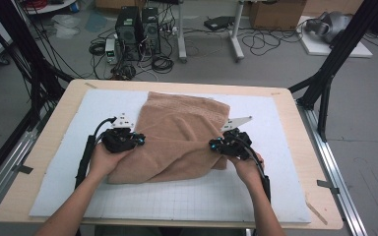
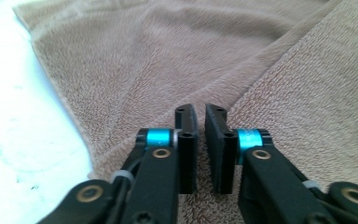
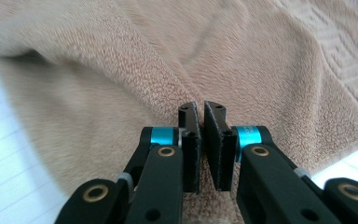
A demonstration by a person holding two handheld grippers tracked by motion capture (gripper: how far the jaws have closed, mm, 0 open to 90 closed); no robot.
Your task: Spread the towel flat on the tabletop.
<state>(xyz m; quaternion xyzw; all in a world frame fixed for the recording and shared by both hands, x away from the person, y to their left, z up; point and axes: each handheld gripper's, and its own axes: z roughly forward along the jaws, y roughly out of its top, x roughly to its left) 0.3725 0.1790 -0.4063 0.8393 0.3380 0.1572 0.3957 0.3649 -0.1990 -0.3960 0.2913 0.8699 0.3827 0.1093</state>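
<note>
A tan towel (image 1: 177, 132) lies partly folded and bunched on a white gridded mat (image 1: 177, 201). My left gripper (image 1: 141, 140) is at the towel's left side and my right gripper (image 1: 211, 144) is at its right side, each in a hand. In the left gripper view the jaws (image 2: 201, 109) stand nearly together, with a narrow slit between the pads and towel pile (image 2: 144, 60) at and beyond their tips. In the right gripper view the jaws (image 3: 202, 107) are pressed close, and a raised ridge of towel (image 3: 98, 84) runs into them. Both appear pinched on the fabric.
The mat covers a wooden table (image 1: 306, 147) with aluminium rails along its sides. On the floor beyond stand computer towers (image 1: 138, 27) amid tangled cables, a cardboard box (image 1: 275, 14) and black frame struts (image 1: 334, 59). Bare mat (image 2: 18, 140) lies around the towel.
</note>
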